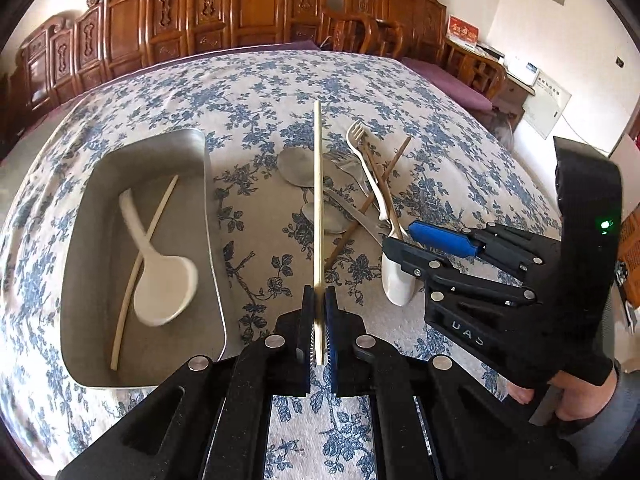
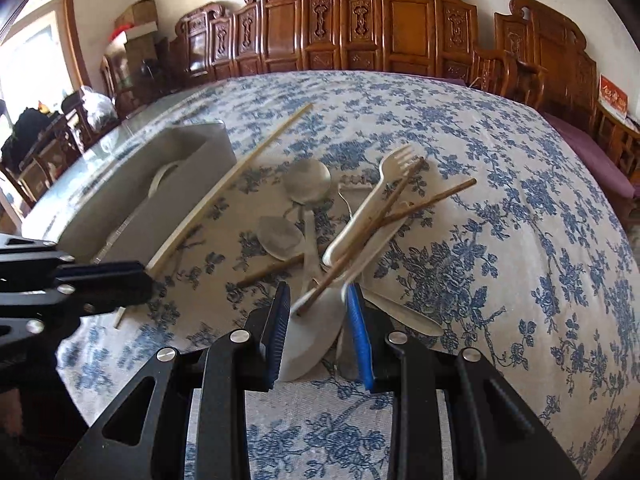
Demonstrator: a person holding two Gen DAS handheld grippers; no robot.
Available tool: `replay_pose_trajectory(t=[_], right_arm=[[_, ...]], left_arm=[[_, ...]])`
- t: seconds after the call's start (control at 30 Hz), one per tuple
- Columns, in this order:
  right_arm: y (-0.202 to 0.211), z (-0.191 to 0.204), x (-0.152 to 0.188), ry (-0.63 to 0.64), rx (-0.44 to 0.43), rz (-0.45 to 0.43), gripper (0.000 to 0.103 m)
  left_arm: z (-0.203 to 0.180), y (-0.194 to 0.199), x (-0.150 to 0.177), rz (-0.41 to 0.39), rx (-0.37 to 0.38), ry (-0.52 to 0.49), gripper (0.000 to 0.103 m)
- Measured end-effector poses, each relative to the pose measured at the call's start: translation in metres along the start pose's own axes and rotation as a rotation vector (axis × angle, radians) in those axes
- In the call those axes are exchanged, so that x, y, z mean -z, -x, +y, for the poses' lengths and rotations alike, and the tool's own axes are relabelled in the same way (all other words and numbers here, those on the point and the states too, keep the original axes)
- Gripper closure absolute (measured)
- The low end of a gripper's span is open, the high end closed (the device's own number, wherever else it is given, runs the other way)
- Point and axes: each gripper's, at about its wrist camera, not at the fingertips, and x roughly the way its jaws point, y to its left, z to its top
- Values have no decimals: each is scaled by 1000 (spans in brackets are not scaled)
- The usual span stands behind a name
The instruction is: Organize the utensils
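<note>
The left tongs [image 1: 319, 320] are black plastic linkage arms with round silver pivot pins and ribbed blue pads [image 1: 331, 336] inside the fingers. The right tongs [image 2: 318, 328] match: black arms, silver pins, blue pads. Its housing carries a small green light [image 1: 605, 224] and raised pale lettering [image 1: 468, 333].

On the surface [image 1: 280, 80] the tray [image 1: 208, 208] sits at nine o'clock of the utensil heap [image 1: 360, 200], holding a ladle [image 1: 164, 280] crossed over a chopstick [image 1: 132, 280], while carved chairs [image 1: 240, 4] line the far edge at twelve o'clock.
</note>
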Motion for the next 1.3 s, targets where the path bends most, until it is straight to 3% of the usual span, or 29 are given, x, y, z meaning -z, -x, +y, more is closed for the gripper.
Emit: replay_pose_trajectory(t=[0.17,0.53,1.3], right_arm=[[3,-10,1,-32,16,-3,71],[13,-33,4,-117,43,-15,97],[58,-41,-5,-132,105,-194,99]], left_arm=[[3,3,1,-5,1,8,99],[-2,15,2,-28,0,-6,99],[29,43,-3,-74,-41,32,99]])
